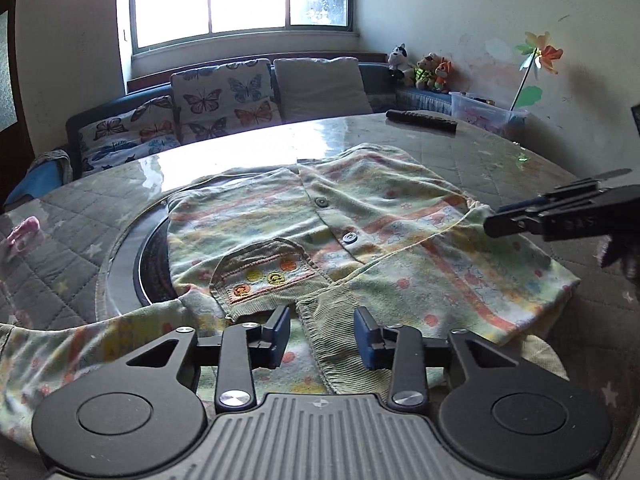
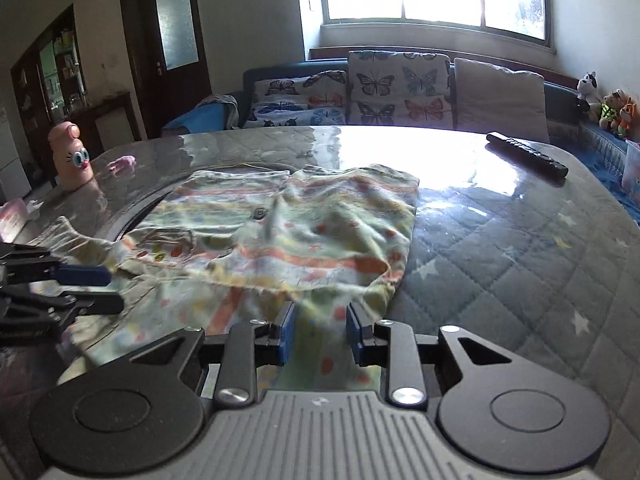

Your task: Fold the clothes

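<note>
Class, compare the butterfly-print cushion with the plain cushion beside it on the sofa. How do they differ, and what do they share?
The butterfly cushion is covered in coloured butterflies; the plain cushion is unpatterned off-white. The butterfly cushion sits nearer the sofa's middle, the plain cushion nearer the plush toys. Both lean upright against the sofa back under the window.

Round glass-topped table [image 2: 500, 232] over a grey quilted star cloth.

On it we see a pastel striped button-up child's garment [image 1: 360, 220] spread mid-frame, a black remote control [image 2: 527, 154] at upper right, a pink bottle-shaped toy with cartoon eyes [image 2: 72, 156] and a small pink object [image 2: 122, 163] at left.
</note>
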`<act>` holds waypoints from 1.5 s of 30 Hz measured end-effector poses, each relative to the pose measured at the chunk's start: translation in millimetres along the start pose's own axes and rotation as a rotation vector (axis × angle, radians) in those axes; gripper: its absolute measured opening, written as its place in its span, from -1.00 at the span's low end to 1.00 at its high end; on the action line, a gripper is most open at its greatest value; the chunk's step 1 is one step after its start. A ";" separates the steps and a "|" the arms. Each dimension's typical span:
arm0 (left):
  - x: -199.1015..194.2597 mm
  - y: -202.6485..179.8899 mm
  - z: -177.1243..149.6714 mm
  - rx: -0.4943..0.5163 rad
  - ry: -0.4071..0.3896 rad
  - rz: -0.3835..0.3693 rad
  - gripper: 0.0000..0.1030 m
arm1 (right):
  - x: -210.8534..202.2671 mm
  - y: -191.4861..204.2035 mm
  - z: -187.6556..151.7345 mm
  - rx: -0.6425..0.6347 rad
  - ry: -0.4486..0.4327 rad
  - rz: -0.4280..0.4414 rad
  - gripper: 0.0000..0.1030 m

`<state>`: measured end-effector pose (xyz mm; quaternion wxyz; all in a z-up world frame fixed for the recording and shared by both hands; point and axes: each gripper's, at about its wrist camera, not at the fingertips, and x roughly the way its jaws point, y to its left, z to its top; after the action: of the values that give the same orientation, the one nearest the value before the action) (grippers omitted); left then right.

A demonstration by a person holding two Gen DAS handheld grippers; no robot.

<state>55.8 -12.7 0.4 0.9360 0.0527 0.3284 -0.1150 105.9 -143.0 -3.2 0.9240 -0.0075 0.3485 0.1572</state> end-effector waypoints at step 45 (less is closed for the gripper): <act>-71.5 134.9 -51.3 -0.295 -0.019 0.450 0.33 | 4.5 149.5 -13.3 -0.381 0.036 0.250 -0.03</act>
<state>4.4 139.8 8.4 0.9386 -0.0138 0.3130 0.1446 56.3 -1.2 -1.9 0.8728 -0.1414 0.3272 0.3335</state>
